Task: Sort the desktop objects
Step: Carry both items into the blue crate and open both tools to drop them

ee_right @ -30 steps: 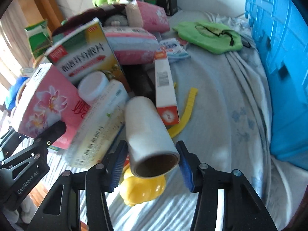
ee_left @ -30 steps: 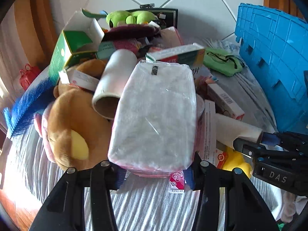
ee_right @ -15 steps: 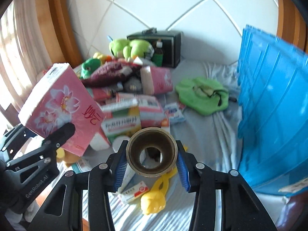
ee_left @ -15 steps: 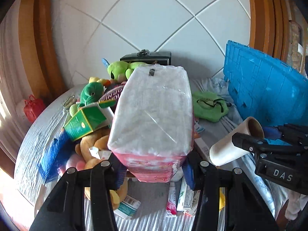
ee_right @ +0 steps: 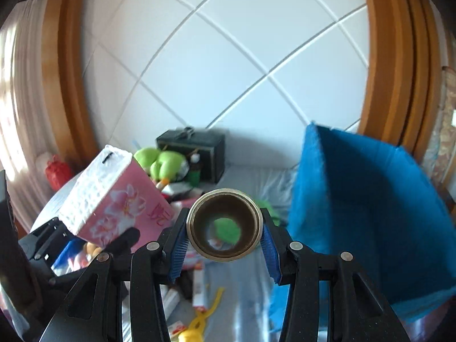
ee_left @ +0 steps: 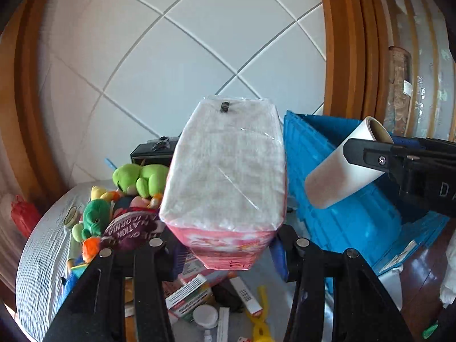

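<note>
a home: plush toys (ee_left: 139,178) on a table (ee_left: 42,245), wood-framed tiled wall (ee_left: 176,65)

tissue pack (ee_left: 228,171): glossy clear plastic wrap is showing
roll (ee_right: 224,225): matt cardboard core
crate (ee_right: 370,213): smooth blue plastic
toy frog (ee_left: 141,178): fuzzy green plush

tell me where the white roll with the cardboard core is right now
The white roll is held in the air by the right gripper, seen end-on in the right wrist view; in the left wrist view it hangs right of the tissue pack, before the blue crate.
</note>
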{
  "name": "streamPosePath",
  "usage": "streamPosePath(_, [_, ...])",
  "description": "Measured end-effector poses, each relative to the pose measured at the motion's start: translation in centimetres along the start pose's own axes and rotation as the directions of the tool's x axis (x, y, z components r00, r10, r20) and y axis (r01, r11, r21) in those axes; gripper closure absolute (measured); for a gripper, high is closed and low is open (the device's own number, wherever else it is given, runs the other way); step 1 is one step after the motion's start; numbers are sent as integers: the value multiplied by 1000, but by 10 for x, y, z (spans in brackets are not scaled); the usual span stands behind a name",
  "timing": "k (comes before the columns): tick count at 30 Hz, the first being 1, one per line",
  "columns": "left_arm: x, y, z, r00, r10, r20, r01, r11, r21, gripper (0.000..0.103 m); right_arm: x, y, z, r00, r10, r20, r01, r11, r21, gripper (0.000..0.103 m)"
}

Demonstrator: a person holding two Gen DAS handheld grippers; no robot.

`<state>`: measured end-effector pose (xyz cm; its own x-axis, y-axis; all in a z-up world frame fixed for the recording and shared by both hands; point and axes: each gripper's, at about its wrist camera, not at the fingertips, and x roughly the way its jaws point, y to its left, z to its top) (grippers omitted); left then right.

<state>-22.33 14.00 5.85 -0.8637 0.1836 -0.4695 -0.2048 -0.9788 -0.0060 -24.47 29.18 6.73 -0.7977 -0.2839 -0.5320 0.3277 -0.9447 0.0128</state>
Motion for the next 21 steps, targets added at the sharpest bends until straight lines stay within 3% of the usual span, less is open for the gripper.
streamPosePath(7, [23,-103,80,995,-90,50,88,995,51,55,-22,-104,53,992,-126,31,126,992,19,58])
streamPosePath(11, [60,-174,125,989,-151,13,150,987,59,55,-8,-180,76,977,-214,-14,214,977,-9,58])
streamPosePath(14, [102,-227,144,978,-194,-76,199,978,57,55,20,-232,80,959,-268,-94,265,963,-47,58])
streamPosePath(17, [159,-271,138,959,-176,-221,194,979,64,55,61,-276,70,939,-267,-217,259,964,-62,58])
streamPosePath(19, [197,-292,124,938,-130,-322,168,981,94,55,87,-301,52,918,-248,-311,239,969,-65,58])
streamPosePath(21, [230,-307,101,902,-93,-422,161,979,129,55,110,-318,25,881,-230,-412,219,973,-74,58])
